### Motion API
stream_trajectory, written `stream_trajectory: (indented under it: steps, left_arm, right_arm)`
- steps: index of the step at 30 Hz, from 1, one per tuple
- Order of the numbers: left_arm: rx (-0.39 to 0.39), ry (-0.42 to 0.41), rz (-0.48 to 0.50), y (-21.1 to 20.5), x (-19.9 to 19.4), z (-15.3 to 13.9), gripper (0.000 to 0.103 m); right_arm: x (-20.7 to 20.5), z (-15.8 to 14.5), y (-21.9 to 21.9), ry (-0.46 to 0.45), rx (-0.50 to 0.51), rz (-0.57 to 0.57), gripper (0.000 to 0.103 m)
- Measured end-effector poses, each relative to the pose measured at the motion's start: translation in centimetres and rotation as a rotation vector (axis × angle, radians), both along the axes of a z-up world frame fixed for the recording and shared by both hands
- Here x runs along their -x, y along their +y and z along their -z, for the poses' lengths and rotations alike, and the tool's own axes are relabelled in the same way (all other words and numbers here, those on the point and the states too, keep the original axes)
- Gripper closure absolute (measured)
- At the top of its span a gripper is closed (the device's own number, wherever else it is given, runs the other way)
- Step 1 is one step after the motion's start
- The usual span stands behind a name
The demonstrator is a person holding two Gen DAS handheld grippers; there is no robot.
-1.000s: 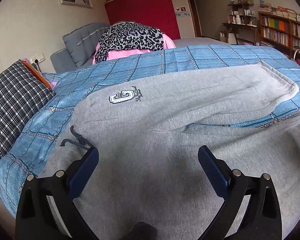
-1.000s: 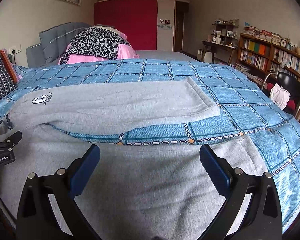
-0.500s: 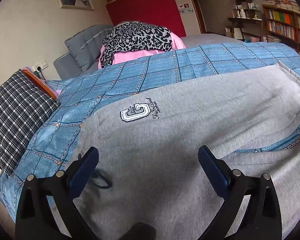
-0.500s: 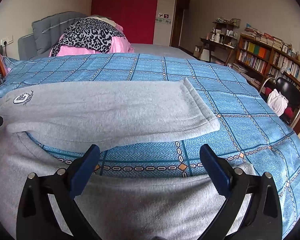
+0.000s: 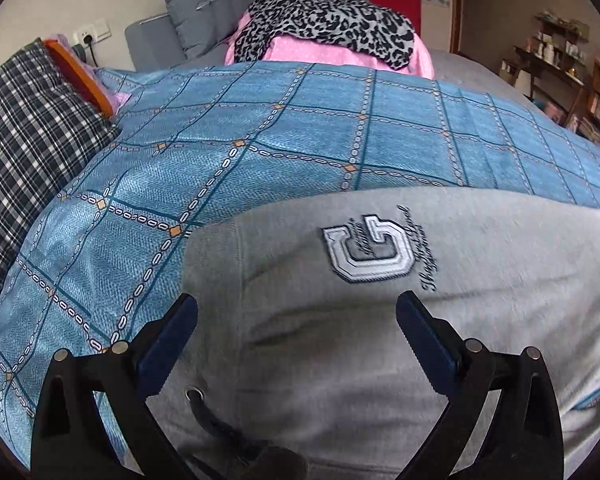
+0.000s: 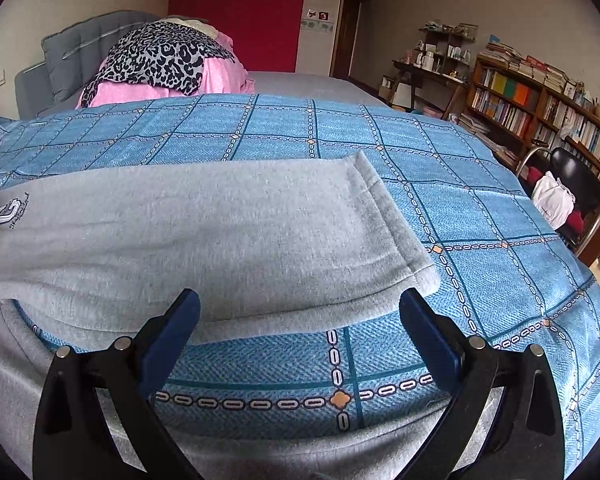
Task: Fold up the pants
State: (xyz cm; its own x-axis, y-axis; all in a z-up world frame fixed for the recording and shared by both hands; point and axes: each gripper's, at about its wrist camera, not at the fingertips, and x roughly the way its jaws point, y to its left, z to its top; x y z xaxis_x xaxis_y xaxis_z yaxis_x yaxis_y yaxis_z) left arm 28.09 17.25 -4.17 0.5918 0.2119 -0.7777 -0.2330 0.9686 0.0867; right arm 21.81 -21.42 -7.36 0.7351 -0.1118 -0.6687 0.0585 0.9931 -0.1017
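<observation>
Your left gripper (image 5: 296,316) hangs over the waist end of the grey pants (image 5: 380,340), jaws wide apart and holding nothing; the drawstring (image 5: 204,408) and the stitched logo (image 5: 370,250) lie beneath it. Your right gripper (image 6: 300,314) hangs over the leg end, jaws likewise apart and empty. The pants lie spread flat on the blue bedspread (image 6: 480,220), one leg's cuff (image 6: 396,220) just ahead of the right gripper.

Grey pants (image 5: 380,360) of matt fleecy cloth, blue bedspread (image 6: 480,240) woven, coarse-textured
</observation>
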Motion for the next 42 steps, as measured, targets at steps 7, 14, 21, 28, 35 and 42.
stream_trajectory:
  steps: [7,14,21,28,35,42]
  left_arm:
    - [0.107,0.040,-0.062,5.8,-4.1,0.6,0.005]
    - [0.215,0.074,-0.083,9.2,-7.1,2.5,0.005]
    - [0.175,0.079,-0.052,8.7,-6.9,3.4,0.005]
    - [0.200,0.003,0.001,8.0,-5.4,2.5,0.050]
    - [0.249,-0.044,0.049,7.0,-4.6,1.8,0.068]
    - [0.264,-0.063,0.047,7.3,-4.5,1.6,0.068]
  right_arm:
    - [-1.6,0.9,1.0,0.028,0.012,-0.027,0.002]
    - [-3.1,1.3,1.6,0.045,0.026,-0.050,0.002]
    - [-4.6,2.6,1.6,0.111,-0.022,-0.080,0.002]
    - [-6.2,5.0,-1.0,0.260,-0.216,-0.088,0.002]
    - [-6.7,3.8,-2.2,0.265,-0.262,-0.117,0.006]
    - [-11.3,0.3,-6.9,0.150,-0.207,-0.021,0.006]
